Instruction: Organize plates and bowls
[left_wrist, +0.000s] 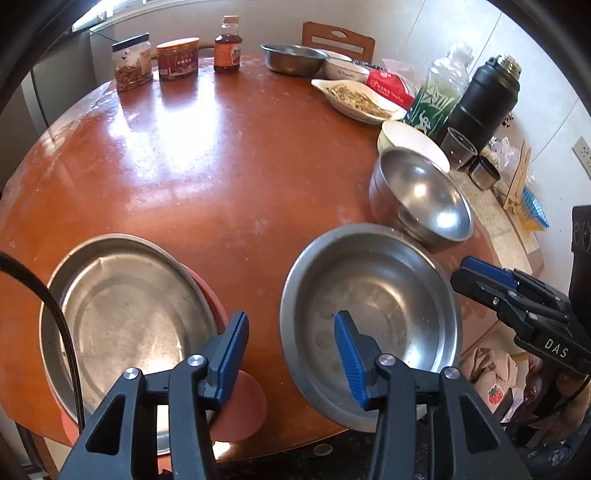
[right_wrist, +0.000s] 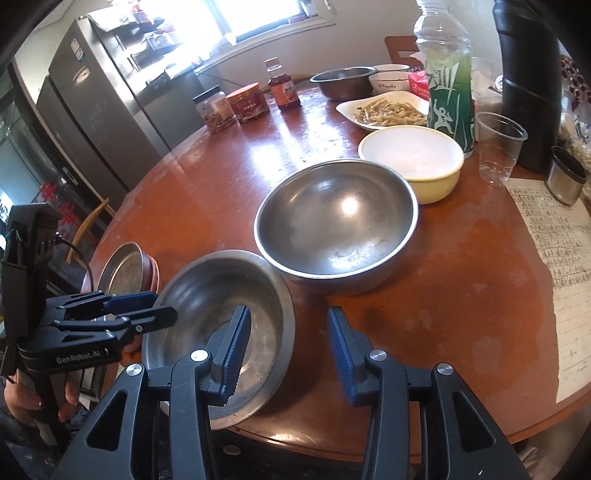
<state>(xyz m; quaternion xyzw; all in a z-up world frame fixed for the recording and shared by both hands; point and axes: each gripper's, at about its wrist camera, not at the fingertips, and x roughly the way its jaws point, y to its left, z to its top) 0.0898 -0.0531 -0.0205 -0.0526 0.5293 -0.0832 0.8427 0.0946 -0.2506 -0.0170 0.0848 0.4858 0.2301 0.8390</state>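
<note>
A shallow steel bowl (left_wrist: 369, 321) (right_wrist: 221, 325) sits at the near edge of the round brown table (left_wrist: 221, 166). A steel plate (left_wrist: 125, 321) (right_wrist: 123, 267) rests on pink plates to its left. A deeper steel bowl (left_wrist: 424, 195) (right_wrist: 336, 229) stands behind it, with a cream bowl (left_wrist: 406, 138) (right_wrist: 413, 158) beyond. My left gripper (left_wrist: 291, 347) (right_wrist: 142, 308) is open, hovering between the plate and the shallow bowl. My right gripper (right_wrist: 288, 347) (left_wrist: 476, 275) is open and empty, with its left finger over the shallow bowl's right rim.
At the back stand jars (left_wrist: 133, 62), a sauce bottle (left_wrist: 228, 46), another steel bowl (left_wrist: 293, 59), a white bowl (left_wrist: 345, 70) and a dish of food (left_wrist: 358, 99). A green bottle (right_wrist: 448, 81), black flask (right_wrist: 528, 85), plastic cup (right_wrist: 498, 147) and paper sheet (right_wrist: 554, 258) crowd the right.
</note>
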